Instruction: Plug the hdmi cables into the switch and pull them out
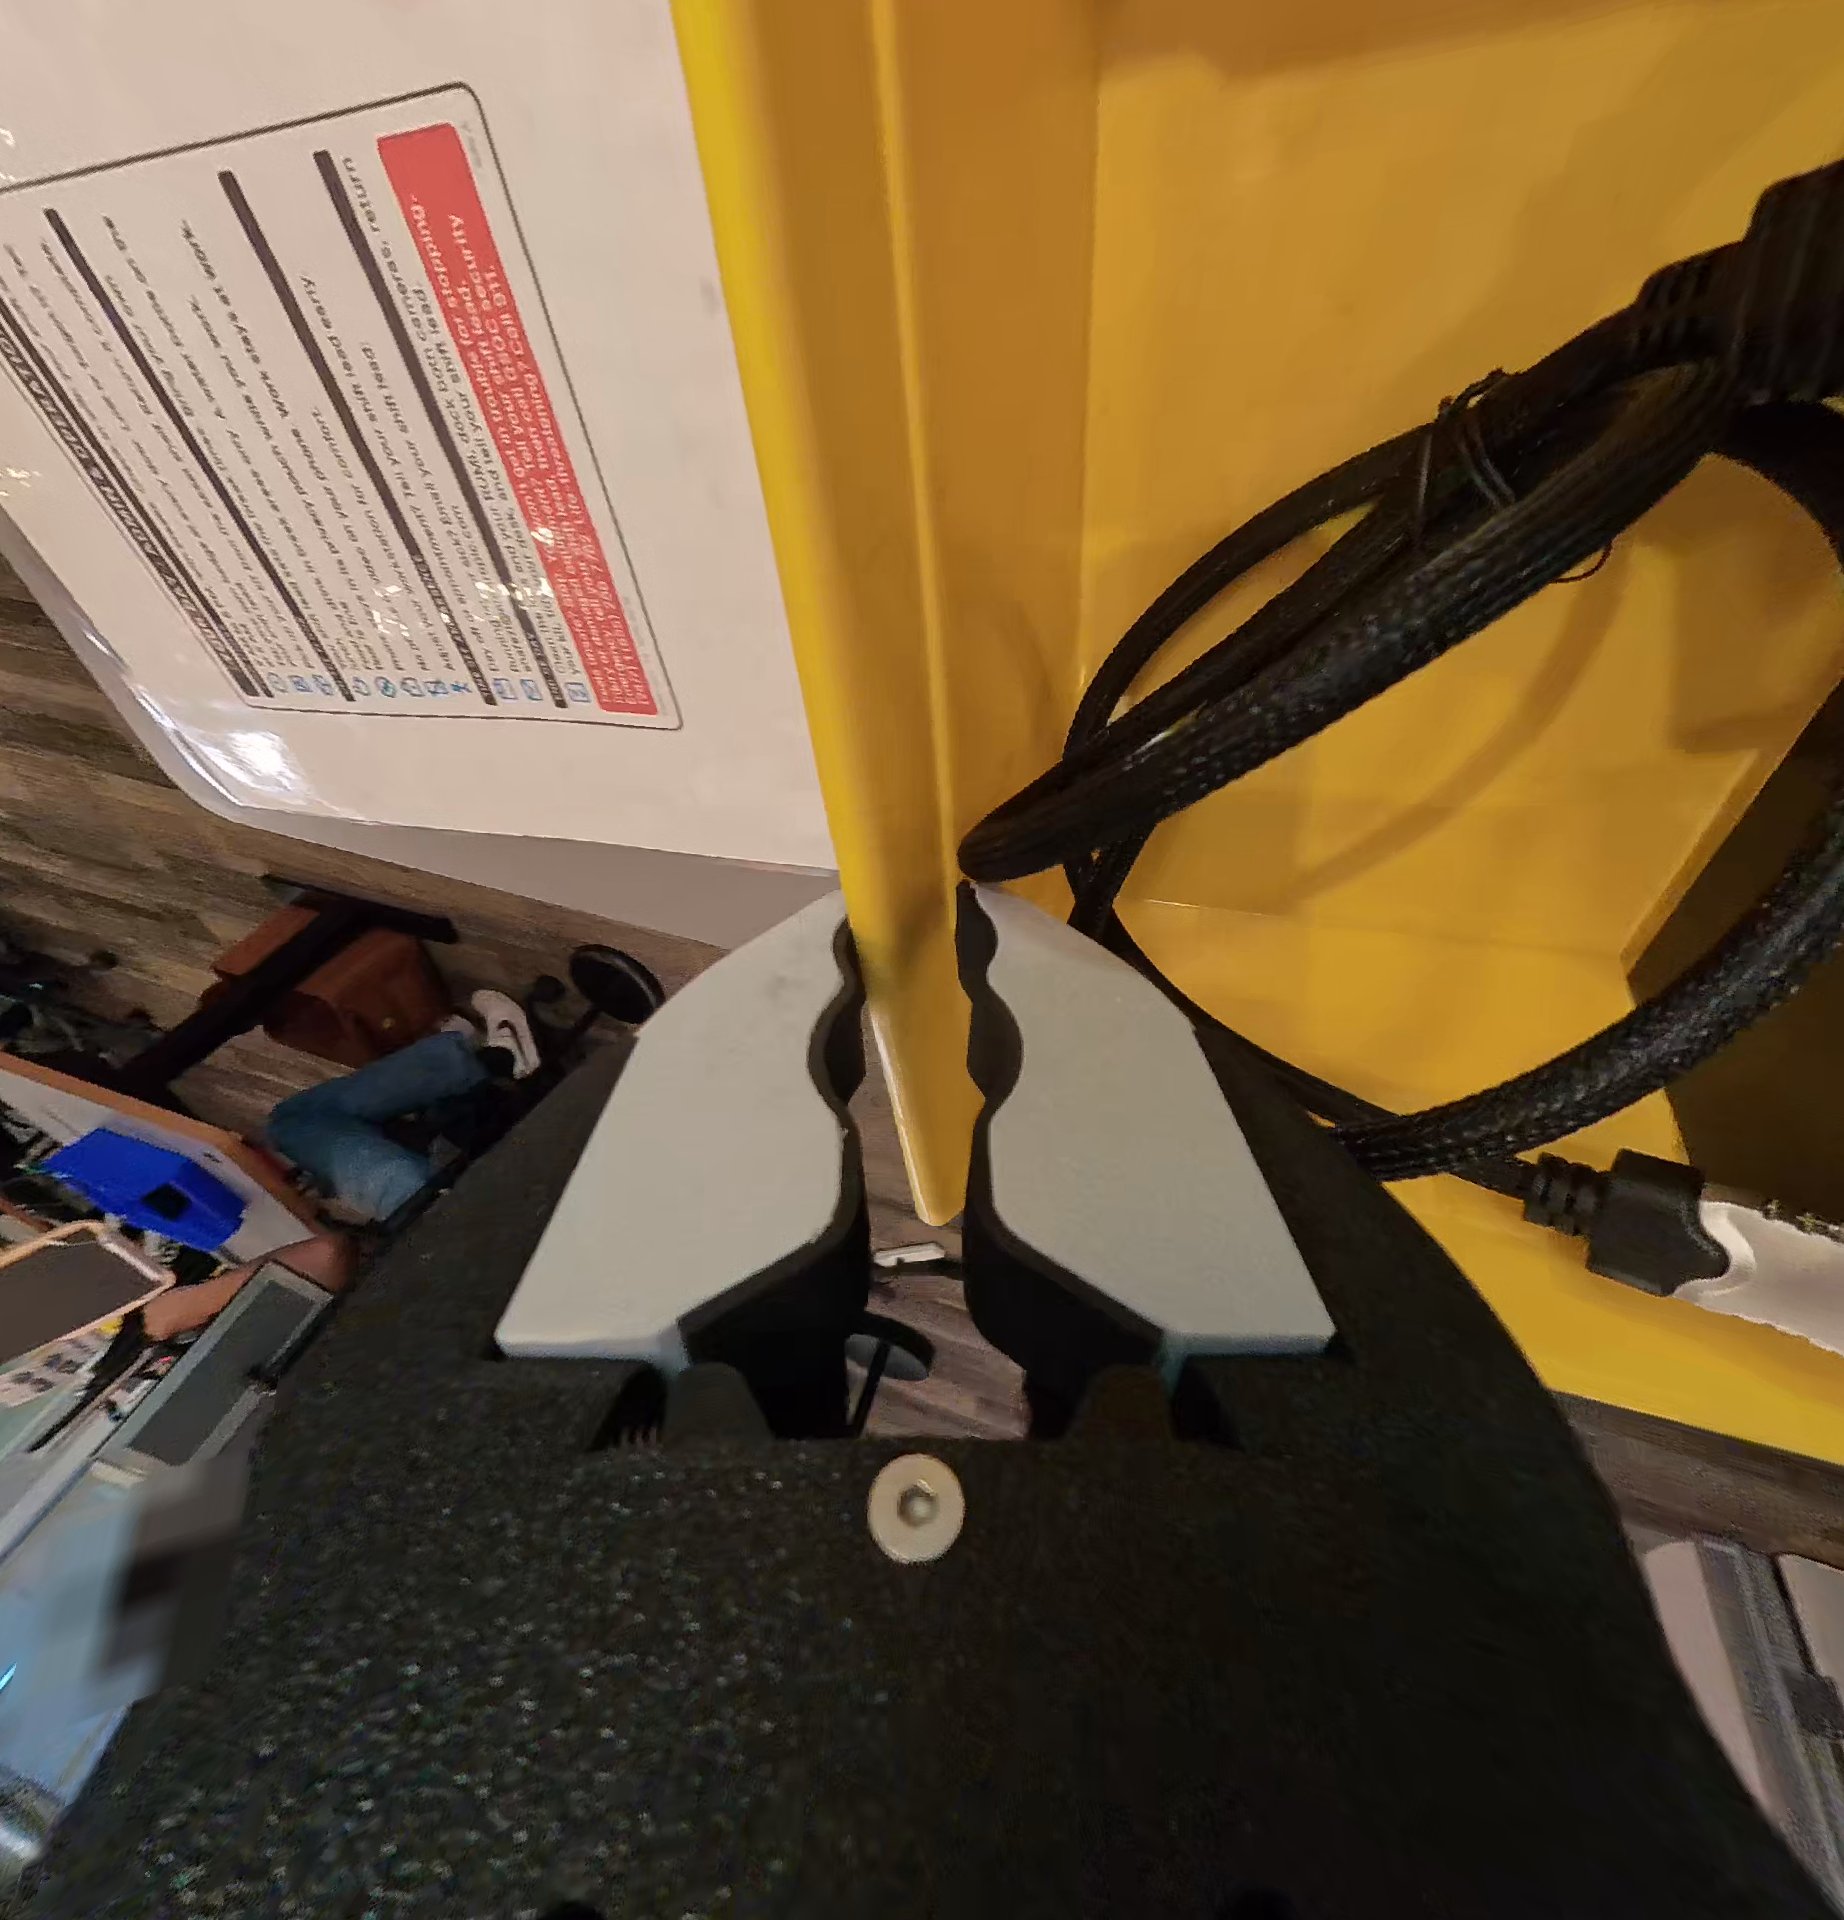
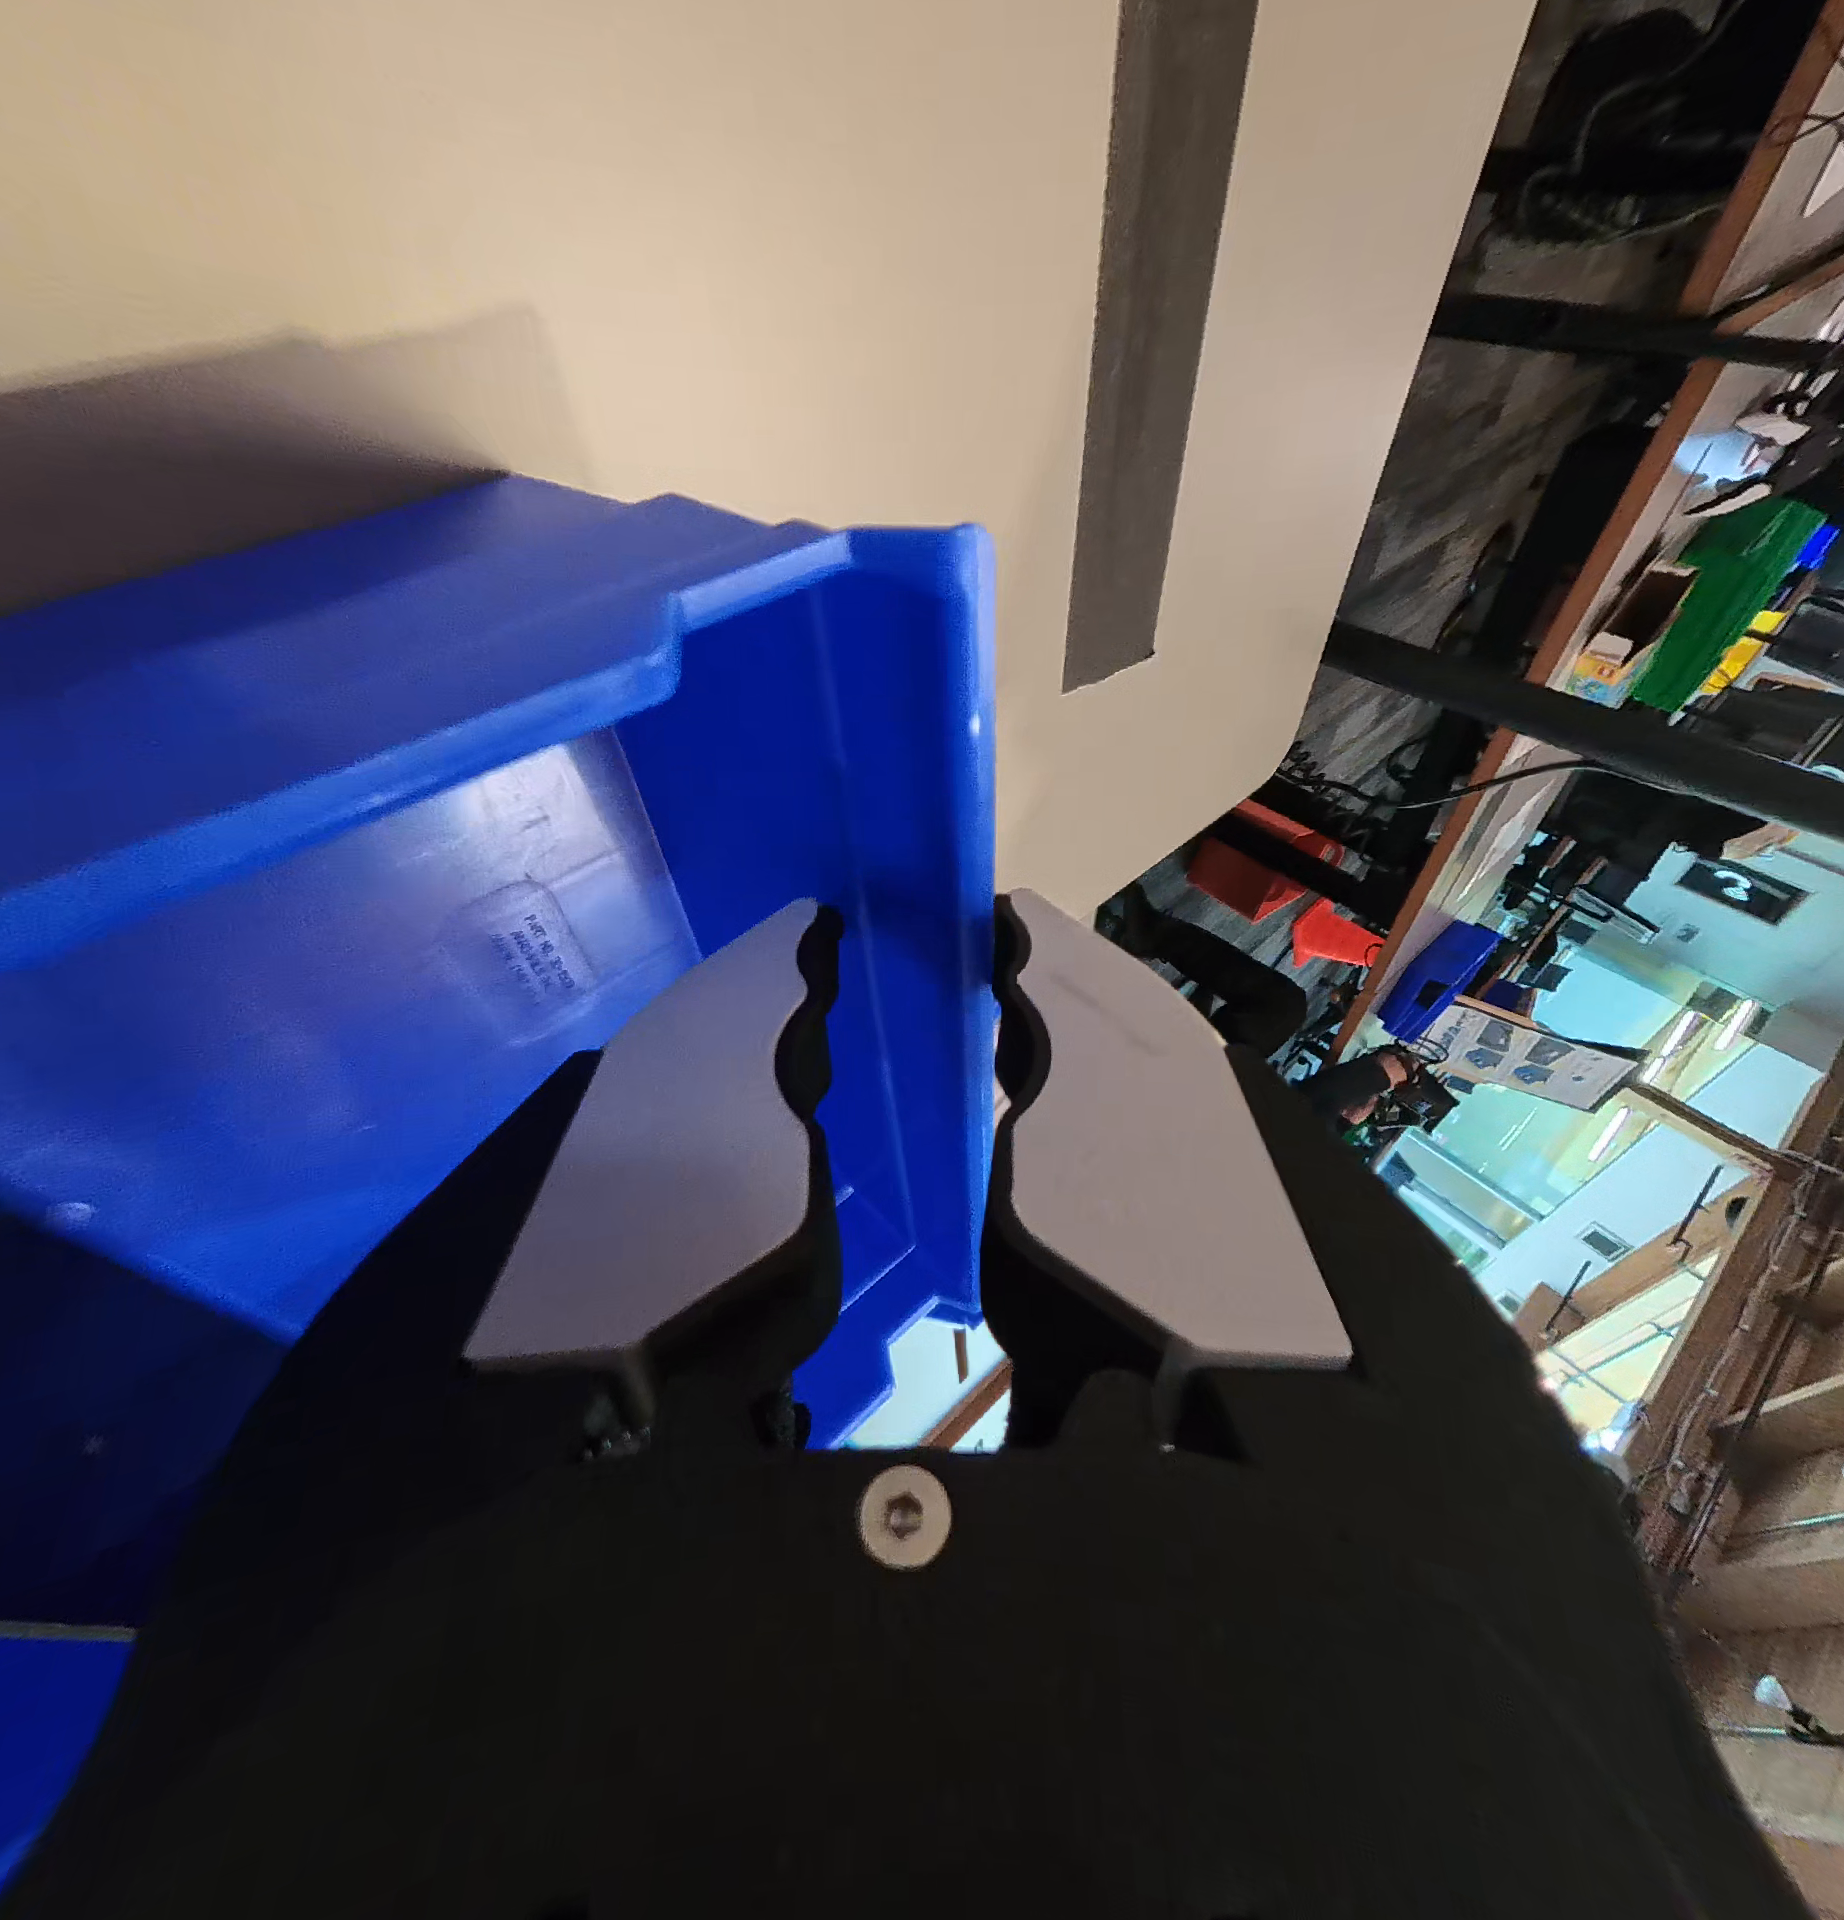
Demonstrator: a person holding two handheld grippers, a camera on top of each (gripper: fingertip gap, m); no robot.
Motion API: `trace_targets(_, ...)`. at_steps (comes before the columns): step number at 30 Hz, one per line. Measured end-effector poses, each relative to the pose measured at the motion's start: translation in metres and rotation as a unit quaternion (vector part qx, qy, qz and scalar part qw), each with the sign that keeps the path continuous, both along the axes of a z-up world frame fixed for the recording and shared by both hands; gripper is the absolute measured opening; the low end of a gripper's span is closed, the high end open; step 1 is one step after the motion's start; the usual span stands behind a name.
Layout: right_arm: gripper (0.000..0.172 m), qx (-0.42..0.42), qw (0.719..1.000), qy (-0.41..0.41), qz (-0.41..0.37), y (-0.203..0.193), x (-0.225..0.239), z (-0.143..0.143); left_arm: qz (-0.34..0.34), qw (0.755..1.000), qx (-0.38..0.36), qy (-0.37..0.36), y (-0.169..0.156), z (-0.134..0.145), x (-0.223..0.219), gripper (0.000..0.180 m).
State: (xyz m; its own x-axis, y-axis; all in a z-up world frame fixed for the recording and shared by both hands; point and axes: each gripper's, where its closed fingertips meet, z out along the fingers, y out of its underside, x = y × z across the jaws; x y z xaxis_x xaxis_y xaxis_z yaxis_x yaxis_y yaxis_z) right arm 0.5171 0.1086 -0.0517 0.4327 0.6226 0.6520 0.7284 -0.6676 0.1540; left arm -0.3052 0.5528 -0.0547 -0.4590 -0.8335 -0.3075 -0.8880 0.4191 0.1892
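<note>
We are pinching the rim of the yellow bin (image 1: 902,623) with the left gripper (image 1: 910,935), one pad on each face of the wall; a coiled black cable (image 1: 1417,665) is lying inside it, over the white table (image 1: 482,520). With the right gripper (image 2: 913,935) we are clamping the blue bin (image 2: 378,831) by its corner wall. Judgement: holding both rims deep in the pads and level should be limiting slip. Count: two bins, one cable, two grippers.

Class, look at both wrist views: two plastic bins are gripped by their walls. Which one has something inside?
The yellow bin, in the left gripper: black cable inside. The blue bin shows none.
</note>
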Motion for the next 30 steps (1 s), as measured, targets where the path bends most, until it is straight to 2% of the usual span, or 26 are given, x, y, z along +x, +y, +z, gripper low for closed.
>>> trace_targets(7, 0.03, -0.006, 1.0, -0.004, -0.003, 0.007, 0.013, 0.0, -0.032, 0.999, 0.027, 0.023, 0.016, 0.0, 0.004, 0.017)
trace_targets(24, 0.03, -0.003, 0.997, 0.009, 0.074, 0.003, 0.008, 0.0, -0.061, 0.996, 0.064, 0.02, 0.027, 0.001, 0.003, 0.019)
trace_targets(30, 0.031, 0.002, 0.998, -0.001, 0.071, 0.006, 0.012, 0.0, 0.005, 0.996, 0.086, 0.005, 0.029, 0.008, -0.006, 0.021)
